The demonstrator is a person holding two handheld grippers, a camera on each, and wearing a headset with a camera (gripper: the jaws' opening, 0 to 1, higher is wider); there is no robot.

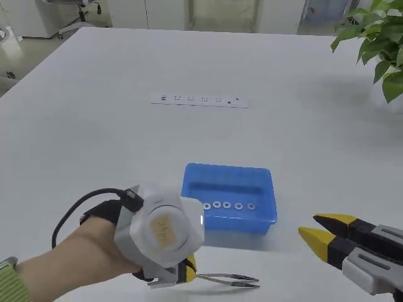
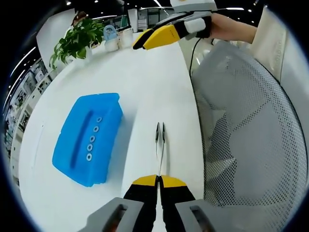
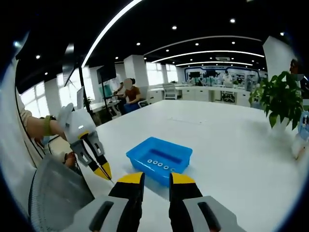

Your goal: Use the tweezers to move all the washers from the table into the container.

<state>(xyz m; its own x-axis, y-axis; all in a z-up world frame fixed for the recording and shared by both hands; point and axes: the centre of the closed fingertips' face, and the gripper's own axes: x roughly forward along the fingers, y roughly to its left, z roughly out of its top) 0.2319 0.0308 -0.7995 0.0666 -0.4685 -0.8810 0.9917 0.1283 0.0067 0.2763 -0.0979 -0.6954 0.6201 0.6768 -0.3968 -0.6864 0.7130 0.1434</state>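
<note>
A blue container (image 1: 258,179) stands on the white table (image 1: 94,126), with several washers (image 1: 227,206) lying in a row along its near ledge. My left gripper (image 1: 189,272), at the lower left, is shut on the handle end of the metal tweezers (image 1: 230,279), which lie low over the table and point right, in front of the container. In the left gripper view the tweezers (image 2: 160,142) run straight ahead from the shut left gripper (image 2: 158,179), beside the container (image 2: 72,145) and washers (image 2: 93,137). My right gripper (image 1: 308,226) hovers open to the right of the container, holding nothing.
A white power strip (image 1: 199,99) lies on the table beyond the container. A potted plant (image 1: 378,38) stands at the far right corner. A mesh chair back (image 2: 246,121) is close behind the table's near edge. The right gripper view has a person seated far off.
</note>
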